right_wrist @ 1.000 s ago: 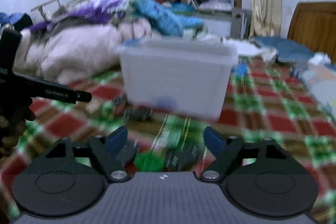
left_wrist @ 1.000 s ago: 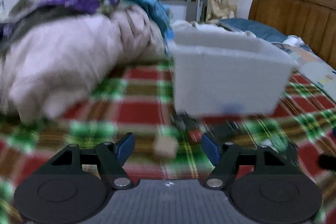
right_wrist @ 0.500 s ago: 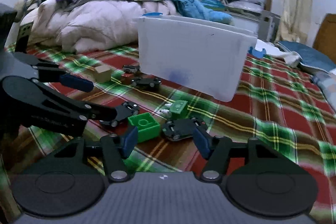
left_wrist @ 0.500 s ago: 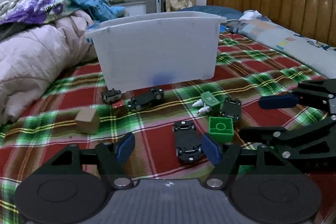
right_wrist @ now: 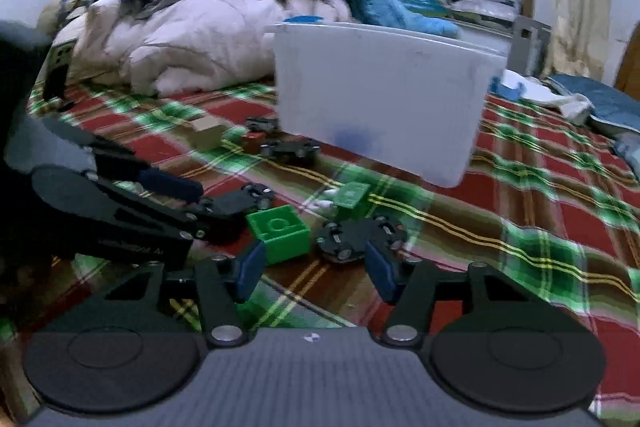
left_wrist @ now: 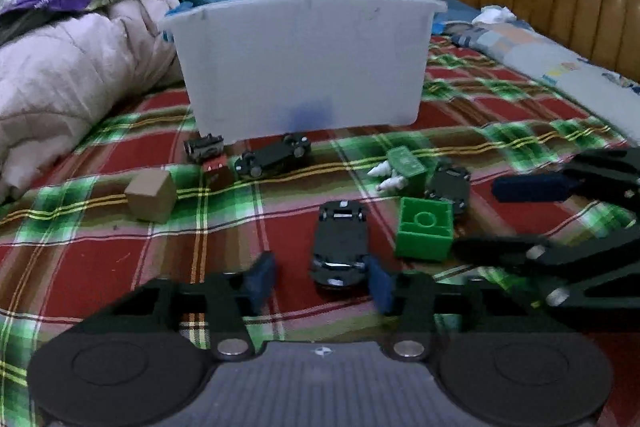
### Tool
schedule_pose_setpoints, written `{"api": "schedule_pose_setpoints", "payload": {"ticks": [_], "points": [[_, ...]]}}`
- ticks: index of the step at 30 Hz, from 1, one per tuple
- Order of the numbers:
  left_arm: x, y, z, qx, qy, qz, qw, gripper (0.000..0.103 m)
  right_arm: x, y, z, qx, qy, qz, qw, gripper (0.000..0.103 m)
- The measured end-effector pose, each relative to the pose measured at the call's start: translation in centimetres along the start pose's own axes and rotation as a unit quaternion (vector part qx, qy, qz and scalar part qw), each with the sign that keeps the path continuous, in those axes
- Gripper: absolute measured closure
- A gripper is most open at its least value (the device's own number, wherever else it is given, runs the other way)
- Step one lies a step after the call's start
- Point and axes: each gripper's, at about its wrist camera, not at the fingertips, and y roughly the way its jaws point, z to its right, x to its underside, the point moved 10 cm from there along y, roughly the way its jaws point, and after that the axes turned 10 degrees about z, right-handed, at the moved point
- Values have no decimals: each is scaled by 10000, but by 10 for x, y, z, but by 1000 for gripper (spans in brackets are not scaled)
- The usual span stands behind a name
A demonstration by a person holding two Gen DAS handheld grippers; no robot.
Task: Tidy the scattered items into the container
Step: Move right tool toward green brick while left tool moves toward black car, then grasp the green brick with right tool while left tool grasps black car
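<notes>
Both grippers are lowered to the plaid bedspread [left_wrist: 120, 259], each lined up on a separate toy so that two pieces can be lifted together.

Left gripper [left_wrist: 318, 283]: the jaws are closing. An upturned black toy car [left_wrist: 340, 247] lies lengthwise between the blue pads; the right pad is at or just beside the car's flank, while a gap is seen on the left side. The car is not yet clamped, so the jaws are judged unclenched.

Right gripper [right_wrist: 316, 267]: the jaws stand part open and steady. A second upturned black car [right_wrist: 360, 233] lies just ahead of the right pad, and a green block [right_wrist: 280, 231] just ahead of the left pad. Neither is pressed. Which of the two is aimed at cannot be told.

The white tub [left_wrist: 304, 63] stands upright beyond the toys, well apart from both grippers, its near wall facing them; its inside is hidden. Still scattered in front of it are a brown cube [left_wrist: 150, 197], a long black car [left_wrist: 274, 155], a small dark car [left_wrist: 203, 146] and a green piece with white pegs [left_wrist: 402, 167].

No scattered item is seen being carried; the task is judged to be at the grasping step.
</notes>
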Motion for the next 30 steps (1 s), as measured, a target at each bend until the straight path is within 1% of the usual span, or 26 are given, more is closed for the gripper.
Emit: {"api": "schedule_pose_setpoints", "payload": {"ticks": [1, 5, 8, 10, 12, 14, 16, 17, 21, 23, 26, 27, 29, 30], "points": [[-1, 1, -4, -26, -48, 3, 10000, 66, -1, 0, 2, 19, 69, 9, 10000, 43], [-1, 2, -24, -118, -191, 24, 9997, 66, -6, -1, 0, 45, 204, 91, 9997, 42], [-2, 2, -30, 56, -274, 34, 9996, 66, -7, 4, -9, -48, 114, 99, 9999, 42], [-8, -1, -30, 122, -184, 179, 9996, 64, -6, 6, -16, -79, -29, 74, 9999, 42], [-14, -4, -28, 140, 39, 329, 9994, 62, -5, 6, -20, -100, -125, 66, 9998, 42], [-18, -2, -29, 154, 143, 393, 9990, 59, -6, 7, -20, -78, -125, 55, 9999, 42], [-20, 2, -31, 212, 137, 390, 9989, 59, -5, 7, -19, -78, -102, 47, 9999, 42], [-20, 4, -32, 256, 137, 369, 9989, 57, -4, 7, -19, -81, -97, 37, 9999, 42], [-15, 19, -28, 508, 105, 112, 9986, 56, -4, 7, -20, -99, -77, 48, 9999, 42], [-14, 23, -28, 579, -20, 68, 9983, 52, -4, 8, -20, -97, -68, 51, 9999, 42], [-11, 29, -28, 662, -190, -25, 9976, 52, -5, 11, -21, -87, -80, 51, 9999, 42], [-12, 30, -28, 642, -197, -20, 9977, 53, -5, 12, -21, -90, -82, 55, 9999, 42], [-12, 28, -33, 491, -201, 24, 9986, 68, -5, 12, -21, -90, -80, 52, 9999, 42], [-12, 27, -36, 369, -165, 47, 9992, 70, -5, 12, -21, -90, -86, 48, 9999, 42]]}}
